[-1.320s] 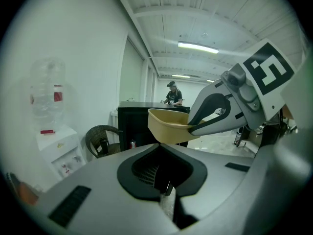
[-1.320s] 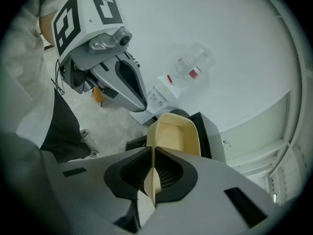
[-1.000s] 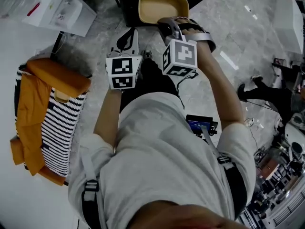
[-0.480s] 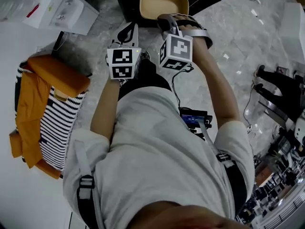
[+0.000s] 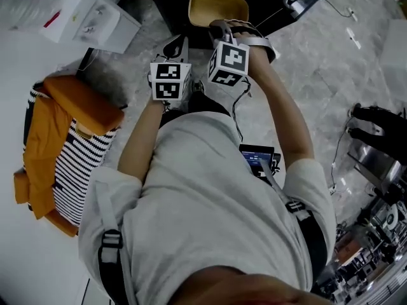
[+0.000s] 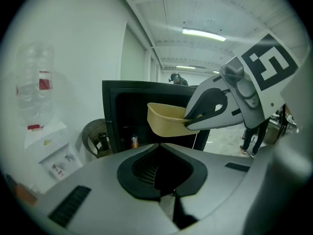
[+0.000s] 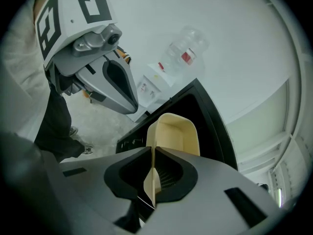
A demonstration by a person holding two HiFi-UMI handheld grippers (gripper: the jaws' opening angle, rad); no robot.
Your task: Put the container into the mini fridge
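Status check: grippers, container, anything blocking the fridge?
Right gripper jaws clamped on container rim; left gripper shut, empty. Container held up at the open mini fridge front. Can low inside, left; nothing seen blocking.

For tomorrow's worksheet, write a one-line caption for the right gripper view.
Right tool clamps the rim of a yellow container before the black mini fridge; left tool beside it.
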